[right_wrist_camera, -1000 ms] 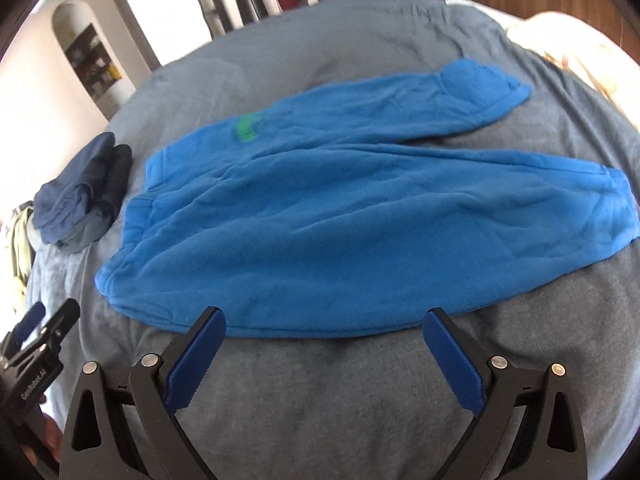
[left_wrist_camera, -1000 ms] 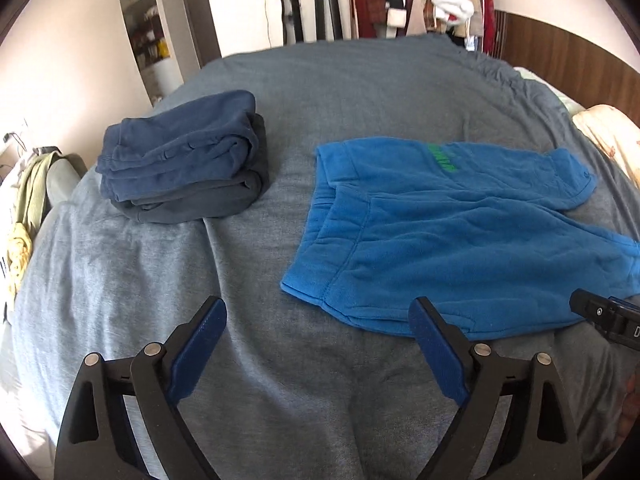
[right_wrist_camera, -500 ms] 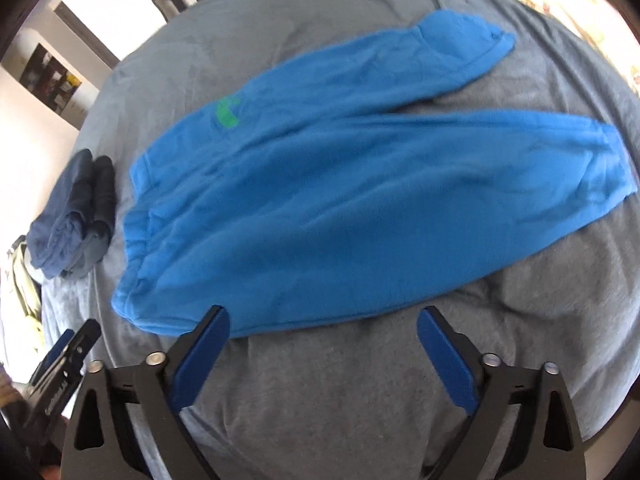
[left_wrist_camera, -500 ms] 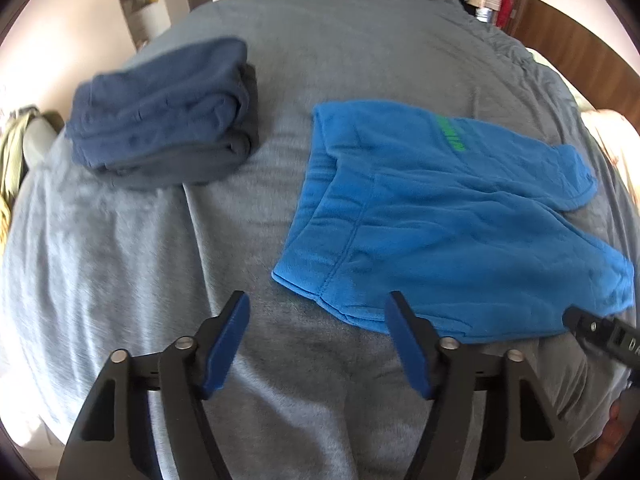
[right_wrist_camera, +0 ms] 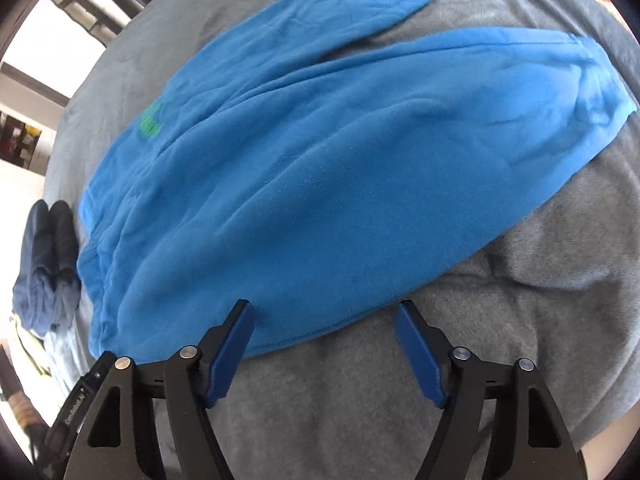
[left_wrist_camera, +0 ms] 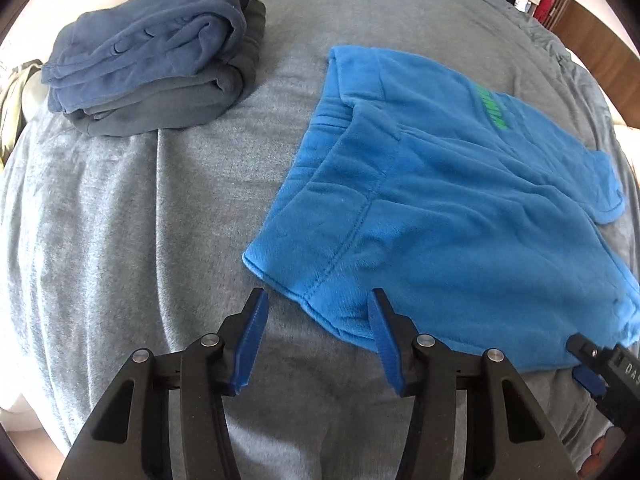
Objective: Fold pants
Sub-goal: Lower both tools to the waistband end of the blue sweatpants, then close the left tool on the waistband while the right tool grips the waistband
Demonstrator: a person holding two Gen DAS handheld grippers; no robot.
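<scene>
On top of a grey blanket-covered bed [left_wrist_camera: 168, 200], laid out flat: bright blue fleece pants [left_wrist_camera: 440, 208], waistband toward the left, both legs running off to the right, not yet folded over.

Step judged in hand: approach for the first fold. Left gripper [left_wrist_camera: 316, 304] low at the near waistband corner, jaws apart with the hem edge between the blue fingers [left_wrist_camera: 256, 320], nothing pinched. Right gripper [right_wrist_camera: 326, 316] at the near edge of the closer leg, jaws likewise wide apart, empty, left finger over the cloth and right finger over bare blanket.

Next move, as a guess: close both on the near edge, lift together, carry the near leg across onto the far one. Needs matched height on both sides, since soft fleece sags between two pinch points and could drag the layer beneath.

From the left wrist only: a folded stack of navy and charcoal garments [left_wrist_camera: 156, 56] in full detail, well apart from the pants, plus waistband seams and green lettering [left_wrist_camera: 492, 106]. From the right wrist only: full length of both legs, cuffs [right_wrist_camera: 600, 92] included, legs splayed apart at the far end; stack reduced to a sliver at left.
</scene>
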